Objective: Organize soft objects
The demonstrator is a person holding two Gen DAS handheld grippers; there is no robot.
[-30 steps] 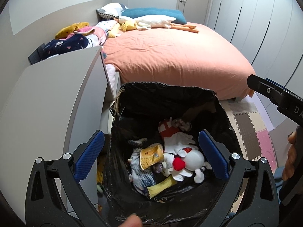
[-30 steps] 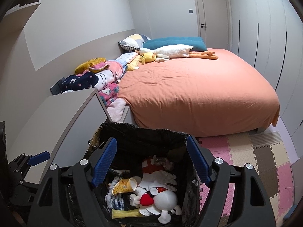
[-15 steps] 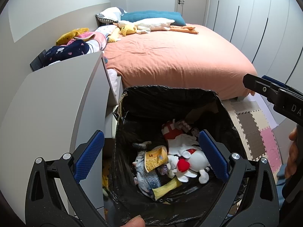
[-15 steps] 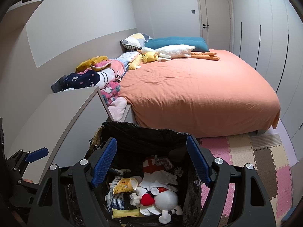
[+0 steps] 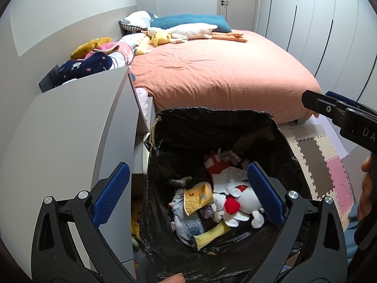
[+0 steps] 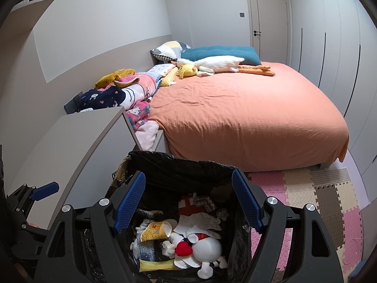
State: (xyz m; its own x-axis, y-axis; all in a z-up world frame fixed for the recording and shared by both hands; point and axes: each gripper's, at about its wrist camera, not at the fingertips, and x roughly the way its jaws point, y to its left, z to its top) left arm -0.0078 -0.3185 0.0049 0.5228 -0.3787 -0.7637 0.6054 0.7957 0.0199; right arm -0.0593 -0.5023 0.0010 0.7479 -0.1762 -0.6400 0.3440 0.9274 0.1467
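Observation:
A black-lined bin (image 5: 212, 120) (image 6: 179, 162) stands below both grippers and holds several soft toys, among them a white plush with a red heart (image 5: 245, 202) (image 6: 205, 247). My left gripper (image 5: 188, 191) hovers open above the bin with nothing between its blue pads. My right gripper (image 6: 188, 202) is open over the bin too, and its tip shows at the right of the left wrist view (image 5: 329, 110). On the orange bed (image 5: 221, 70) (image 6: 247, 108) lie a long white goose plush (image 5: 193, 30) (image 6: 219, 64) and a small yellow plush (image 5: 160, 39) (image 6: 187, 70).
A grey cabinet (image 5: 66, 129) (image 6: 80, 146) stands left of the bin. Folded blankets and clothes (image 5: 99, 56) (image 6: 124, 92) pile along the wall. Pillows (image 6: 212, 52) sit at the bed's head. Foam floor mats (image 6: 318, 195) lie to the right. Wardrobe doors line the right wall.
Both grippers have risen and drawn back a little from the bin; it sits lower in both views. Jaws remain open.

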